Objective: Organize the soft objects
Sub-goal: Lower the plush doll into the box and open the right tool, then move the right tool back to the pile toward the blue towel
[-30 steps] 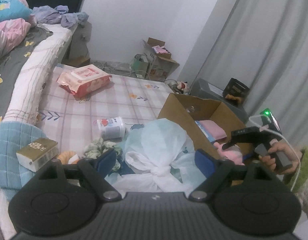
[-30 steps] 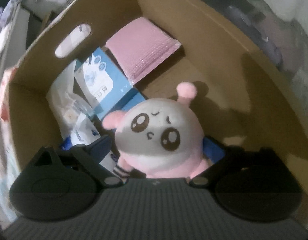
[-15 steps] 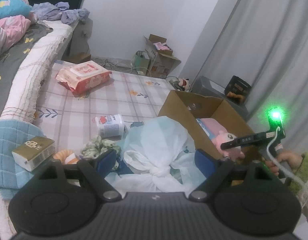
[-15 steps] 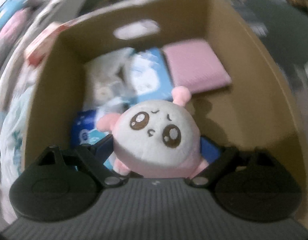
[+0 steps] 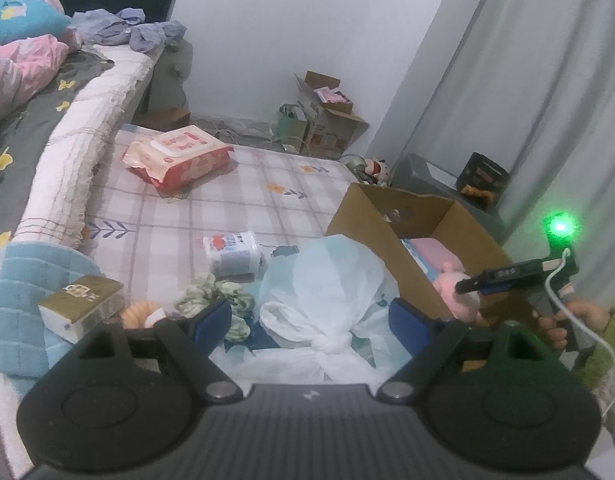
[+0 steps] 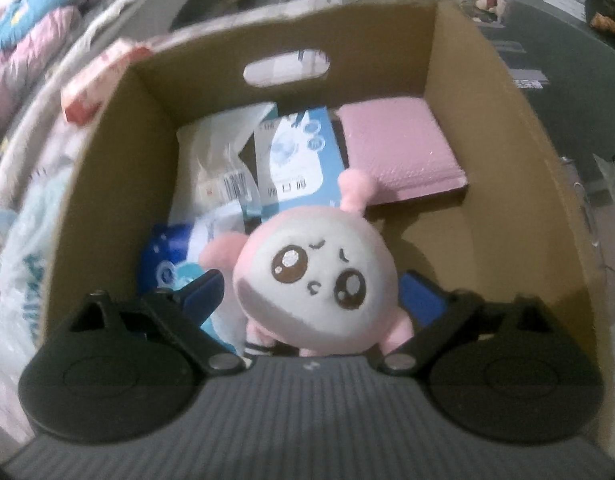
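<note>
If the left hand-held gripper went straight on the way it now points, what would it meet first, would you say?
Most likely the knotted white plastic bag, which lies straight ahead between the open fingers of the left hand-held gripper; depth is hard to judge.

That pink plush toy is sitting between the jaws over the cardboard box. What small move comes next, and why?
Probably lift the right gripper straight up and away. Its jaws have just been opening, a gap shows beside the plush toy, and the toy already sits inside the cardboard box.
</note>
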`<state>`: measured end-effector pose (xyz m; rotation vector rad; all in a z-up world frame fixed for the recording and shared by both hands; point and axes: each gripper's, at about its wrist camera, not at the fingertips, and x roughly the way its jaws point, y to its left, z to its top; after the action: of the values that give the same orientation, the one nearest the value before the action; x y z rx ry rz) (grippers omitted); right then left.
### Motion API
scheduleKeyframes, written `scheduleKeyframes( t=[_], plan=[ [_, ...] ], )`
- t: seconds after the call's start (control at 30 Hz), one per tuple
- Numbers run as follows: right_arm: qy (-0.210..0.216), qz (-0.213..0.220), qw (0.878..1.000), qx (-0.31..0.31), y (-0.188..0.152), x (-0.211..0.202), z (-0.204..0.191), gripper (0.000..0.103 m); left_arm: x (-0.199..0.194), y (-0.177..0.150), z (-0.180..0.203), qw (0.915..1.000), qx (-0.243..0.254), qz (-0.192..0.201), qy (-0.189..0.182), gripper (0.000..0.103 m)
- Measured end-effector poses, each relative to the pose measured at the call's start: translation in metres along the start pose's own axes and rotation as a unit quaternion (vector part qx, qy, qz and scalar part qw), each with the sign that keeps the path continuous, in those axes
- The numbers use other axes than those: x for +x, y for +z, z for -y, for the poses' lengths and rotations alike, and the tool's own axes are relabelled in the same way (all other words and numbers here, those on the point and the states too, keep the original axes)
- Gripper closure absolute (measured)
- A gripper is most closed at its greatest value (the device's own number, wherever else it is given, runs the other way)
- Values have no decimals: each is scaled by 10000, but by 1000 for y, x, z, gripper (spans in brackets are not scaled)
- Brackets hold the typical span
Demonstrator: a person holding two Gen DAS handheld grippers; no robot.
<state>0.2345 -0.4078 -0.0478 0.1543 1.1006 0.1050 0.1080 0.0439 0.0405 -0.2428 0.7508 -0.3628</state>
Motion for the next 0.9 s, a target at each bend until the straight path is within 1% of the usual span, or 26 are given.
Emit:
scheduleKeyframes(
  t=[0.07, 0.17, 0.23, 0.3, 0.37, 0.5, 0.6, 0.77, 0.9],
  plan=[
    [43, 162, 9998, 101, -1, -14, -2, 7, -6, -1, -3, 10000, 7, 48, 24, 16],
    [329, 506, 9977, 307, -1, -41, -11, 7, -18, -4, -10, 9999, 42, 104, 128, 16],
    [622, 747, 9947, 344, 1, -58, -23, 7, -27, -7, -17, 9996, 63, 145, 248, 14],
    [883, 965, 9911, 252, 0, -75, -43, 7, -36, -11, -24, 9990, 56, 183, 396, 13],
    [1101, 1033, 9884, 140, 1, -83, -66, 7, -44, -15, -34, 9982, 17, 217, 557, 13],
    [1547, 894, 9837, -180, 5, -83, -117, 7, -54, -21, -51, 9964, -154, 277, 785, 13],
    [1879, 676, 9788, -455, 7, -74, -161, 7, -59, -25, -63, 9947, -249, 319, 941, 13],
    [2431, 331, 9668, -709, 12, -60, -230, 8, -64, -29, -80, 9900, -206, 400, 1339, 13],
    [2867, -18, 9544, -833, 14, -42, -281, 11, -62, -31, -96, 9871, -157, 376, 1547, 13]
  ],
)
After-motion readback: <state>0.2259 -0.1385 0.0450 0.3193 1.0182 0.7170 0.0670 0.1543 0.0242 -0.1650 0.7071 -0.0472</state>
